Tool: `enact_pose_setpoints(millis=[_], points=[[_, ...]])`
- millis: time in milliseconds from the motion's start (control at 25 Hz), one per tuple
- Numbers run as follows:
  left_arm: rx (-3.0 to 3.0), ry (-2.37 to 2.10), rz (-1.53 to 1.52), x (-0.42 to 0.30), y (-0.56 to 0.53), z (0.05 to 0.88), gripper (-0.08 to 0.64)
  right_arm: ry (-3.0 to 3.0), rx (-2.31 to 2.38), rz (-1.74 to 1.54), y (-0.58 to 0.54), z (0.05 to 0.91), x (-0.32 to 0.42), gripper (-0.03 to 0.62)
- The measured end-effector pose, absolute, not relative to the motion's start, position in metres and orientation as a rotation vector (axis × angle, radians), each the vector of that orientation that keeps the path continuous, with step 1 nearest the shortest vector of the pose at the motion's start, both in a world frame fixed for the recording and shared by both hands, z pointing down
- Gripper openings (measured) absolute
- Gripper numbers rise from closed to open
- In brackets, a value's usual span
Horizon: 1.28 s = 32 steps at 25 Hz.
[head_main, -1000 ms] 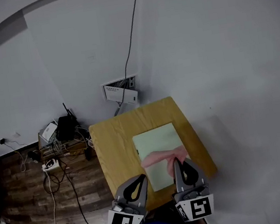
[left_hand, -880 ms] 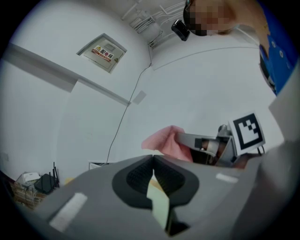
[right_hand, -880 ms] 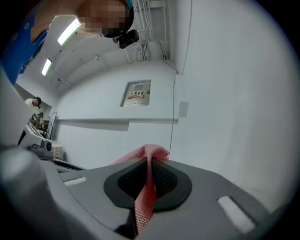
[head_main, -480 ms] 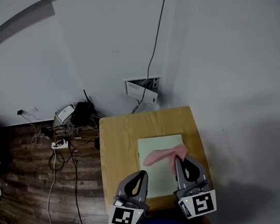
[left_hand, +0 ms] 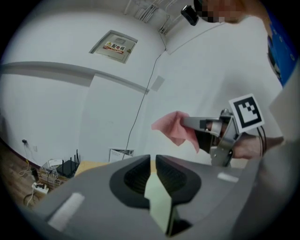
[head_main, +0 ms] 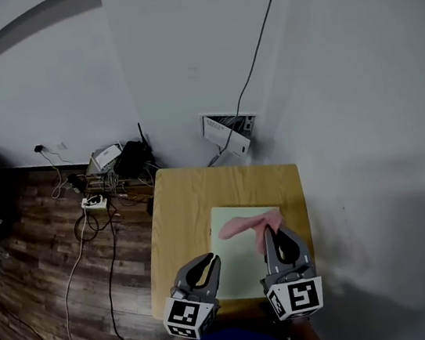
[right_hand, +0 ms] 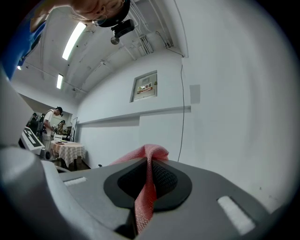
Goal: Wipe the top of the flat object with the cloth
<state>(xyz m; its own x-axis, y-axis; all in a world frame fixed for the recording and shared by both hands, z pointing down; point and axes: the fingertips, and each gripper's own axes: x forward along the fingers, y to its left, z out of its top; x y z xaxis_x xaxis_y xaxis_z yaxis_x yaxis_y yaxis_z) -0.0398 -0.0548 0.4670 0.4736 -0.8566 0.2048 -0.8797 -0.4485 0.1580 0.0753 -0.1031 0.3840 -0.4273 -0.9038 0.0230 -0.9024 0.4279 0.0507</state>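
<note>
— Where's the cloth [head_main: 246, 225]?
— Pinched in my right gripper [head_main: 266, 235]. It trails left of the tips, over the flat object [head_main: 239, 268] (pale green, on the tabletop [head_main: 180, 217]).
— And the left gripper [head_main: 204, 263]?
— Jaws are opening with a narrow gap and nothing clamped. The flat object lies just beneath.

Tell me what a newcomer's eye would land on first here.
The pink cloth stands out most, pinched in the shut jaws of the right gripper and held over the pale green sheet. The sheet lies on a small wooden table set in a white corner. On the floor to the left sits a clutter of cables and boxes.
</note>
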Motion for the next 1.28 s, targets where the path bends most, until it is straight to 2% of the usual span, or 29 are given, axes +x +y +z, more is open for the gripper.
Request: enact_pose_setpoints(millis=[720,1280], points=[[2.272,-1.257,0.482,-0.040,-0.073,0.613,0.170,-2.448,1.506,0.131,-0.182,0.497,0.030,0.017],[2.328,-1.188,0.766,-0.027,-0.062,0.667,0.130,-2.310,1.274,0.259,-0.213,0.602,-0.013,0.017]])
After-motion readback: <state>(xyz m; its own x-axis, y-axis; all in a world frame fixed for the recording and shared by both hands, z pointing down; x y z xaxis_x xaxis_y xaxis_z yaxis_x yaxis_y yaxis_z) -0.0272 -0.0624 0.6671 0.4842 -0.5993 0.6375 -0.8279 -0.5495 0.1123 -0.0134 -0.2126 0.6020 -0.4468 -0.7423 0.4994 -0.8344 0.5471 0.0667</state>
